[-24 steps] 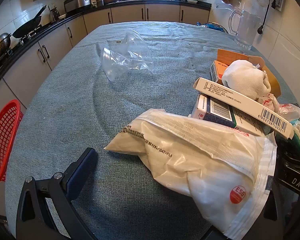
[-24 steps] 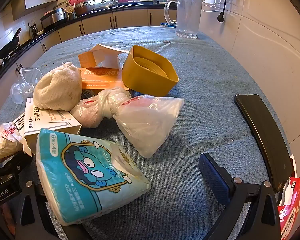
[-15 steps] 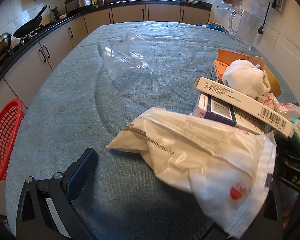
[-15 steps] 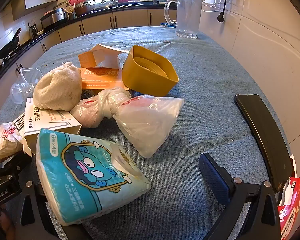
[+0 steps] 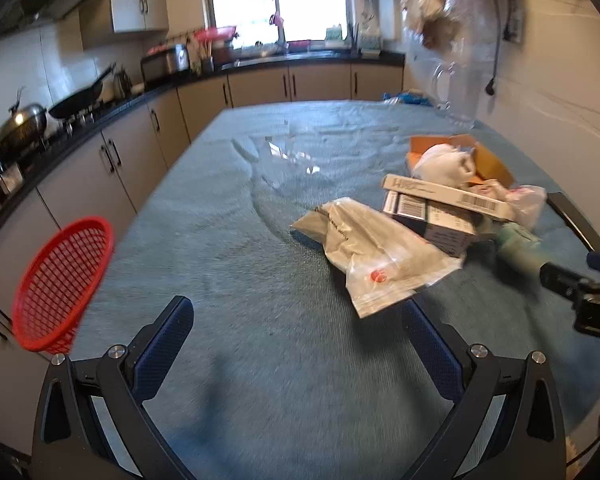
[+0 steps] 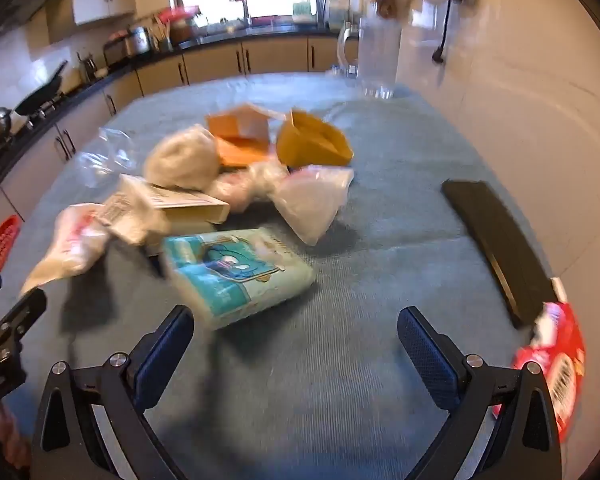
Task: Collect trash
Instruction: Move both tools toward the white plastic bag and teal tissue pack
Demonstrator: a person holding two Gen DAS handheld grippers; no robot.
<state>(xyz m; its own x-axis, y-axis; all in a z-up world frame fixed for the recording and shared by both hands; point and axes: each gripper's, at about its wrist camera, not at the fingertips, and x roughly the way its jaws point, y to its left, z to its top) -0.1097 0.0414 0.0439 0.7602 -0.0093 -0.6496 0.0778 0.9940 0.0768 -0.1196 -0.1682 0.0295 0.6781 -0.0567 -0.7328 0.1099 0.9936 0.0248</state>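
Note:
A pile of trash lies on the blue-grey table cloth [image 5: 228, 240]. It holds a white plastic bag [image 5: 376, 252], stacked boxes [image 5: 440, 208], a white cloth bundle [image 5: 444, 164], a teal tissue pack [image 6: 236, 276], a knotted clear bag [image 6: 312, 200] and a yellow bowl [image 6: 312, 144]. A crumpled clear bag [image 5: 288, 156] lies apart, farther back. My left gripper [image 5: 296, 344] is open and empty, raised in front of the white plastic bag. My right gripper [image 6: 296, 344] is open and empty, raised in front of the tissue pack.
A red mesh basket [image 5: 60, 280] hangs off the table's left edge. A black flat slab [image 6: 500, 244] and a red packet [image 6: 556, 364] lie at the right edge by the wall. A clear jug [image 5: 460, 96] stands at the far right. Kitchen counters line the left and back.
Both grippers have pulled back and up from the pile. The white plastic bag and the tissue pack, earlier against the fingers, now lie free on the cloth. Both views are motion-blurred.

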